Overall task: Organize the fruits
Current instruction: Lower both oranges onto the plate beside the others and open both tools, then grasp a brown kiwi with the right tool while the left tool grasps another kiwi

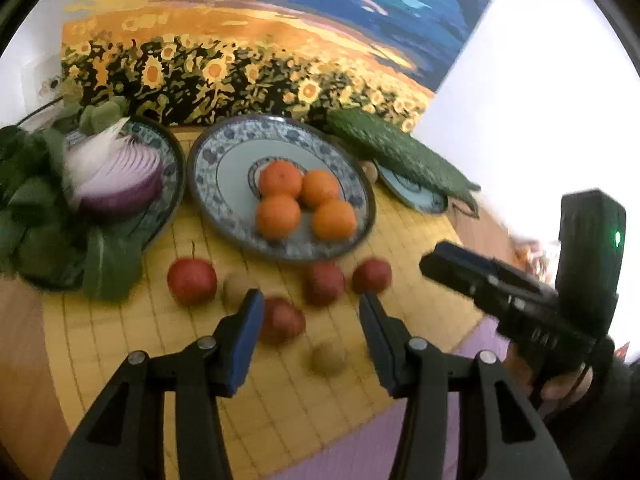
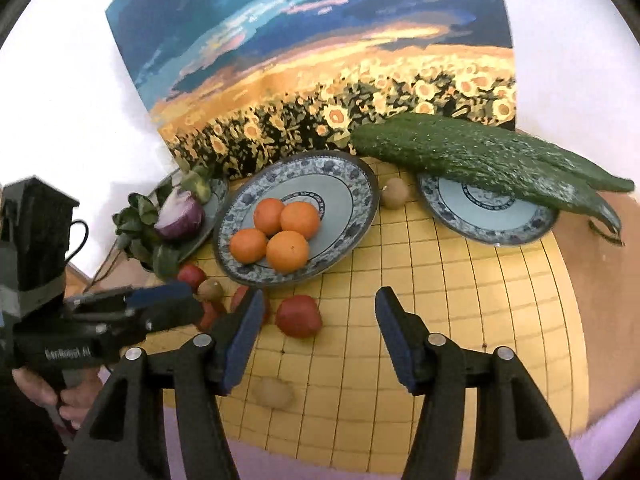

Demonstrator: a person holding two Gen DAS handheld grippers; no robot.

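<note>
Yellow gridded mat carries a central patterned plate with four oranges; red fruits and kiwis lie loose before it. Left gripper and right gripper hover spread, empty.

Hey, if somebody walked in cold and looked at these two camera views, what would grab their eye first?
Probably the four oranges clustered on the middle blue-patterned plate, with the big sunflower painting propped right behind. Next, the long cucumbers lying across the right-hand plate, and the halved red onion on greens at left. Small red fruits lie loose on the yellow mat.
</note>
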